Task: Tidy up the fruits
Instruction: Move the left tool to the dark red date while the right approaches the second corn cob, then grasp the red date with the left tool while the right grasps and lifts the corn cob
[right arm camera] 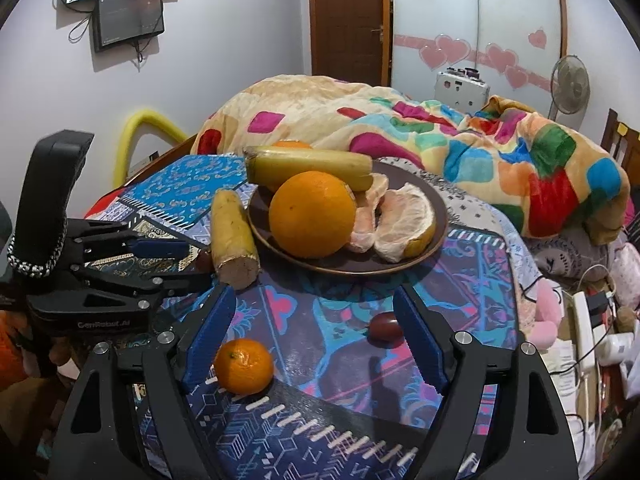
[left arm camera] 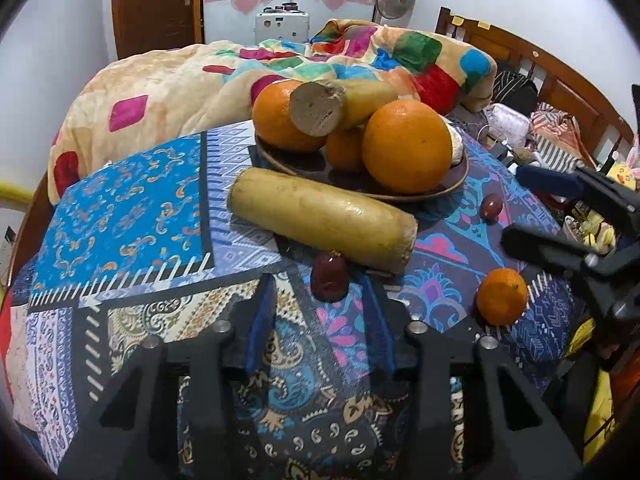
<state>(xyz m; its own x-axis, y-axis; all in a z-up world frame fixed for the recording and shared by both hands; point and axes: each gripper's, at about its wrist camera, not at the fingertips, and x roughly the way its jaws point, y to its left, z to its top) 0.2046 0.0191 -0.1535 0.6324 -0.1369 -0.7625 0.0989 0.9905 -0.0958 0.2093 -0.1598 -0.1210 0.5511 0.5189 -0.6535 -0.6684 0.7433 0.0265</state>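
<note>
A brown plate point(left arm camera: 448, 190) sits at the upper centre of the left wrist frame, holding a large orange point(left arm camera: 406, 146) at its front right, another orange point(left arm camera: 280, 116) at the back left and a yellow banana piece point(left arm camera: 340, 106) lying across them, cut end forward. Peeled pomelo segments point(right arm camera: 400, 220) rest on the plate's right side. Below the plate, a second banana piece point(left arm camera: 320, 218) lies on the cloth. A dark red jujube point(left arm camera: 329, 278) stands just beneath it, another jujube point(left arm camera: 491, 207) lies right of centre, and a small tangerine point(left arm camera: 502, 296) sits at lower right.
</note>
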